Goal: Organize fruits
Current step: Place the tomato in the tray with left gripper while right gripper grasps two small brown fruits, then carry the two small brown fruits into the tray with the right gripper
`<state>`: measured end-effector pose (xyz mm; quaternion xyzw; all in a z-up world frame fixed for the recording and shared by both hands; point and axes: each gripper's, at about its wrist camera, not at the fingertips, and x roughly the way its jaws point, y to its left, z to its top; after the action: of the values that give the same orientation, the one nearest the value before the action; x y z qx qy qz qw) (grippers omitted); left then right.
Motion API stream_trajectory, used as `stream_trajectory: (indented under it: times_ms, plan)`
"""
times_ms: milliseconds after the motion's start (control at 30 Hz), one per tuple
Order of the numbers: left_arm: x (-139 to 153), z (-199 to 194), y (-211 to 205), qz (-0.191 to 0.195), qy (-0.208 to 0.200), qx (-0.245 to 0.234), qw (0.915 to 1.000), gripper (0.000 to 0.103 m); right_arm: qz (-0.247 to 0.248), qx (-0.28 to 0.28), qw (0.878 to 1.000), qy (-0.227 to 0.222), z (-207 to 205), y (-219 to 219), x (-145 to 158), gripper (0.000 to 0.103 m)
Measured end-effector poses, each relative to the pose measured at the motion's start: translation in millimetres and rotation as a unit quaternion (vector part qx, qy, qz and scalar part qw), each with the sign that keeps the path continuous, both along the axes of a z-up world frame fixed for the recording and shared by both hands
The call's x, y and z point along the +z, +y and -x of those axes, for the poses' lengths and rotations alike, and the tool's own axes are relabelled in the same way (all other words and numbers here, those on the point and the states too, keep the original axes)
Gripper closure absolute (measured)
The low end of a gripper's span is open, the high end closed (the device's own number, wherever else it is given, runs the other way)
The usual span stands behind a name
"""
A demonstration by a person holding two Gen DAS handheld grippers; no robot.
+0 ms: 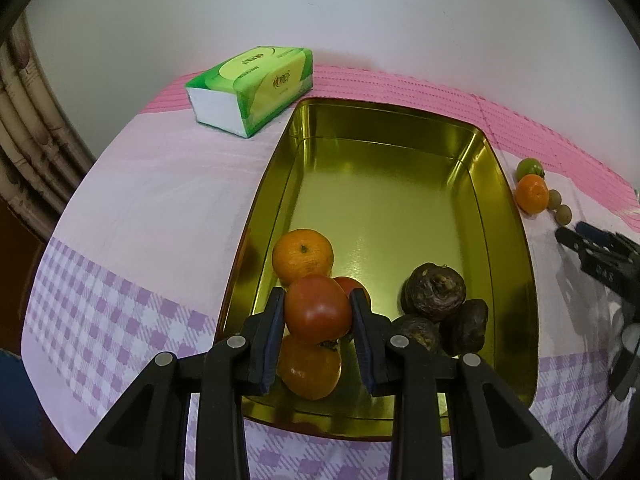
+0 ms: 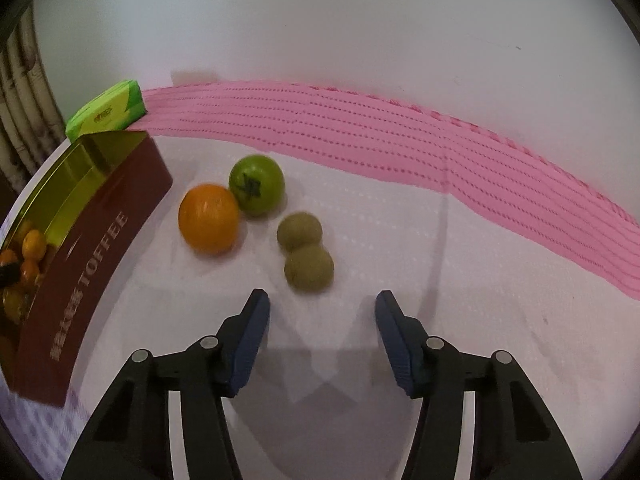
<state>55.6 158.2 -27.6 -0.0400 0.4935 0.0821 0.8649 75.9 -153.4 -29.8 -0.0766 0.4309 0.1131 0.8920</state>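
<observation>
My left claw [image 1: 318, 312] pinches a red tomato [image 1: 318, 309] between its blue pads, one pad pressed on each side of it. The tomato hangs over the near left corner of the gold tin [image 1: 512, 224], just above an orange [image 1: 310, 368] that lies on the tin's floor. A second orange [image 1: 303, 257] lies just beyond the tomato, touching it in my view, and another red fruit [image 1: 352, 285] peeks out behind the right pad. In the near right corner of the tin three dark brown wrinkled fruits [image 1: 434, 291] huddle together.

My right claw [image 2: 322, 309] is spread with nothing between its pads, held over the pale cloth on the bench [image 2: 440, 280] to the right of the tin. Just ahead of it, nearer the left pad, lie two small brownish-green round fruits [image 2: 309, 268], touching each other. Farther on and to the left sit a loose orange [image 2: 209, 219] and a green tomato [image 2: 257, 185], also touching, near the tin's brown outer wall [image 2: 100, 240].

A green tissue pack [image 1: 252, 84] lies on the cloth beyond the tin's far left corner.
</observation>
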Motion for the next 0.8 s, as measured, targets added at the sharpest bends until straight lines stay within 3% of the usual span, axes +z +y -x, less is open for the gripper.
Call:
stream_trajectory:
  times_ms: [200, 267, 333, 667, 800]
  plan:
    - [-0.7, -3.9, -2.5, -0.007, 0.000, -0.010, 0.9999, 0.074, -0.001, 0.008, 1.000, 0.002, -17.5, 6.5, 3.1, 0.061]
    - [-1.0, -6.6, -4.3, -0.011, 0.001, -0.015, 0.9998, 0.074, -0.002, 0.009, 1.000, 0.004, -22.4, 9.7, 3.4, 0.074]
    - [-1.1, -8.5, -5.8, -0.013, 0.001, -0.018, 0.9998, 0.074, -0.004, 0.012, 1.000, 0.006, -21.6, 9.7, 3.9, 0.076]
    - [-0.7, -10.4, -8.0, -0.008, 0.003, -0.026, 0.9996, 0.073, -0.014, 0.007, 1.000, 0.014, 0.3, 5.6, 3.0, 0.077]
    - [2.4, -5.7, -5.3, -0.007, 0.000, -0.022, 0.9997, 0.062, -0.029, 0.002, 0.999, 0.022, 14.2, 0.2, 3.3, 0.077]
